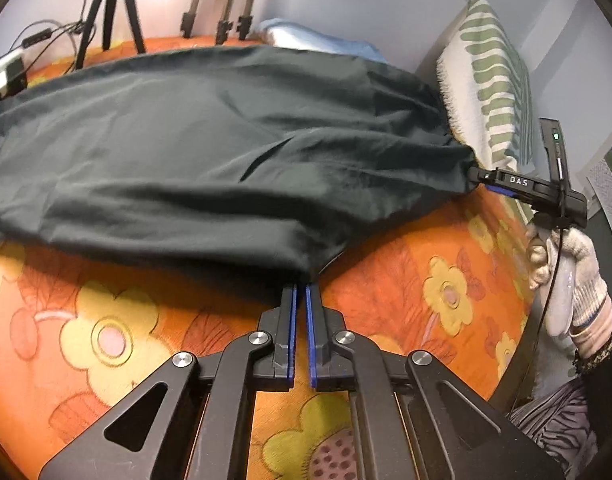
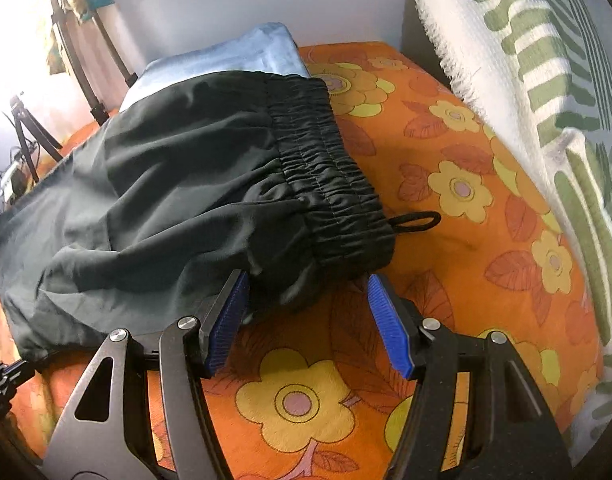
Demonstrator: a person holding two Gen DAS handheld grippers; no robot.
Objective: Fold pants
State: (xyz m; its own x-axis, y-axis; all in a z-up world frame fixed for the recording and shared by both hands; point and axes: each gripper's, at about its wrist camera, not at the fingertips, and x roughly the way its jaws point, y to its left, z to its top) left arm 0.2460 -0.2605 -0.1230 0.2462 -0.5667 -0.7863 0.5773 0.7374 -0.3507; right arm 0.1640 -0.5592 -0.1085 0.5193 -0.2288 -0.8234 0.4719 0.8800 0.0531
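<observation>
Pants (image 1: 209,148) lie pinched at one edge by left gripper (image 1: 300,292) jaws (right gripper (image 2: 306,300) jaws spread around the waistband corner).

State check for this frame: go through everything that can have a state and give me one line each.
Pants: unfolded, spread flat on the bedspread, rumpled.
Waistband: bunched, lying on the bedspread, loop sticking out.
Left tongs: shut on the near edge of the pants.
Right tongs: open, pads either side of the waistband corner, not pressing.
Striped cushion: leaning upright beside the bedspread.
Blue pillow: lying flat, partly under the pants.
</observation>
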